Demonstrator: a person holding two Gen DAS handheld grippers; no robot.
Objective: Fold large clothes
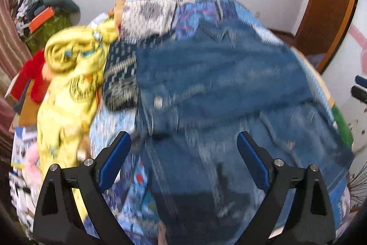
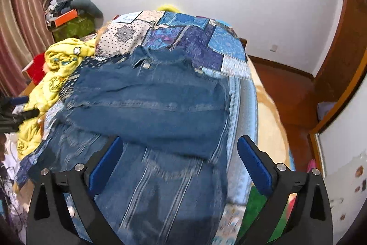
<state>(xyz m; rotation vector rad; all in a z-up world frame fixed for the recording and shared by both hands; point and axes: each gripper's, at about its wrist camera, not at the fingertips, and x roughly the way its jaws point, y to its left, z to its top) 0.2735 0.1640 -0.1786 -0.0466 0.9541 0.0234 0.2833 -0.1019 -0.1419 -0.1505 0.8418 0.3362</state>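
While both tools hang above the bed with nothing between their blue pads, the left gripper (image 1: 183, 148) is seen with its fingers spread wide and empty, and the right gripper (image 2: 181, 153) is spread equally wide and likewise holds nothing. Directly beneath and ahead of both lies the large blue denim garment (image 2: 151, 107), spread flat on the patchwork blue and white quilt (image 2: 197, 43). Its long axis is judged to run away from the tools toward the far wall, with a metal button (image 2: 146, 65) at the far end and an upper layer already laid across the middle. In the left wrist view the garment (image 1: 218, 84) fills the frame centre and right, so its left edge is nearest the left gripper; in the right wrist view its right edge sits just inside the right finger. A crumpled yellow printed blanket (image 1: 68, 84) is bunched just beside the garment's left side. The near hem is judged equally reachable by both tools.
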